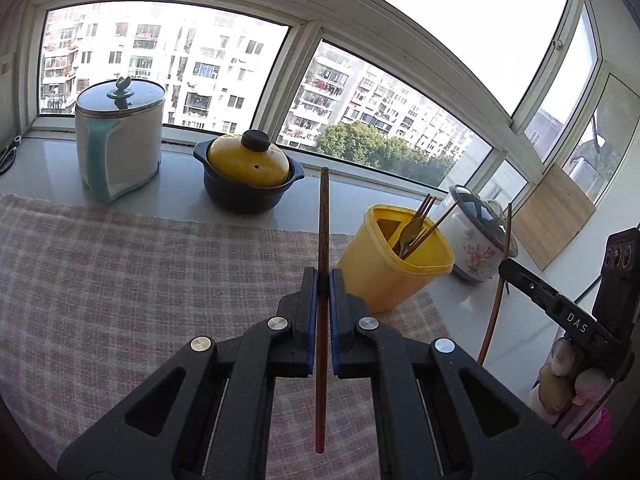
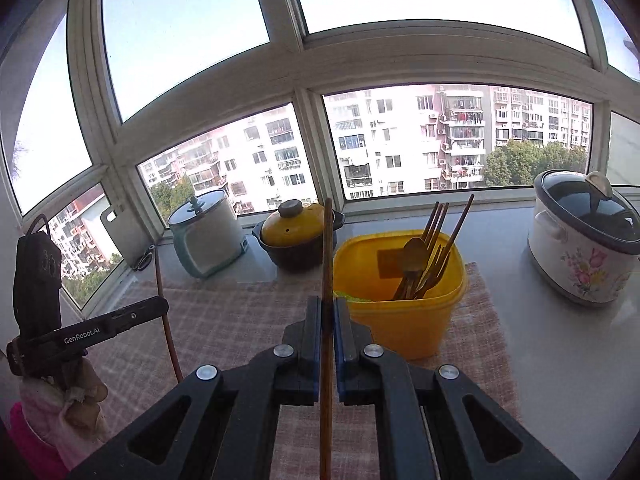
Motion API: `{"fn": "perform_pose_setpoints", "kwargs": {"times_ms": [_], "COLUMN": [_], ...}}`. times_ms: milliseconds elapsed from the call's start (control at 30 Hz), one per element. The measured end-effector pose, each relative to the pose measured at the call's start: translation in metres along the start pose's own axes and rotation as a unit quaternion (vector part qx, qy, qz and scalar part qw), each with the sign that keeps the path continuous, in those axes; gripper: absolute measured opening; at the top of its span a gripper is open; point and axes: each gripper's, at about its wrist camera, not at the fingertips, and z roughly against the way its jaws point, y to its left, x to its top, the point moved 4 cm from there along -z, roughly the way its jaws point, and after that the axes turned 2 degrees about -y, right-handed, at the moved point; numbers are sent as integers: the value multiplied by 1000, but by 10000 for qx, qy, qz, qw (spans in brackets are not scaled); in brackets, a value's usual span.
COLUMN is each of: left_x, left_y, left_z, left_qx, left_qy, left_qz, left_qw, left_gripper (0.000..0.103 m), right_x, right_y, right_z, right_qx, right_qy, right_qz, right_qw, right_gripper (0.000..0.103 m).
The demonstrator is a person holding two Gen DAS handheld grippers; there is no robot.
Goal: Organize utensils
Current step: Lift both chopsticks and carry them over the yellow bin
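My left gripper (image 1: 323, 280) is shut on a dark brown chopstick (image 1: 323, 216) that stands upright between its pads, above the checked cloth (image 1: 120, 272). My right gripper (image 2: 328, 308) is shut on a lighter wooden chopstick (image 2: 327, 248), also upright. A yellow utensil holder (image 1: 394, 264) stands at the cloth's right end; it also shows in the right wrist view (image 2: 400, 300), just ahead of the right gripper. It holds a spoon, forks and chopsticks (image 2: 428, 252). The right gripper appears at the left view's right edge (image 1: 560, 304) with its chopstick (image 1: 498, 292).
On the windowsill stand a white and teal pot with a lid (image 1: 120, 140), a dark casserole with a yellow lid (image 1: 250, 172), a floral slow cooker (image 2: 584, 240) and a wooden board (image 1: 554, 216). The window is close behind them.
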Motion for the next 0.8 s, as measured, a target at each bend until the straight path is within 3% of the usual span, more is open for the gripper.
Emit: {"fn": "perform_pose_setpoints", "kwargs": {"times_ms": [467, 800], "left_x": [64, 99], "left_y": [-64, -85], "left_z": [-36, -68], "left_qx": [-296, -363], "left_qy": [-399, -536], "left_qz": [-446, -496], "left_qw": [9978, 9967], "left_gripper": [3, 3], "right_x": [61, 87], "right_y": [-37, -50], "right_z": [9, -7], "right_qx": [-200, -263], "right_qy": [-609, -777], "right_qz": [-15, -29], "right_qw": [9979, 9966], "right_gripper": [3, 3]}}
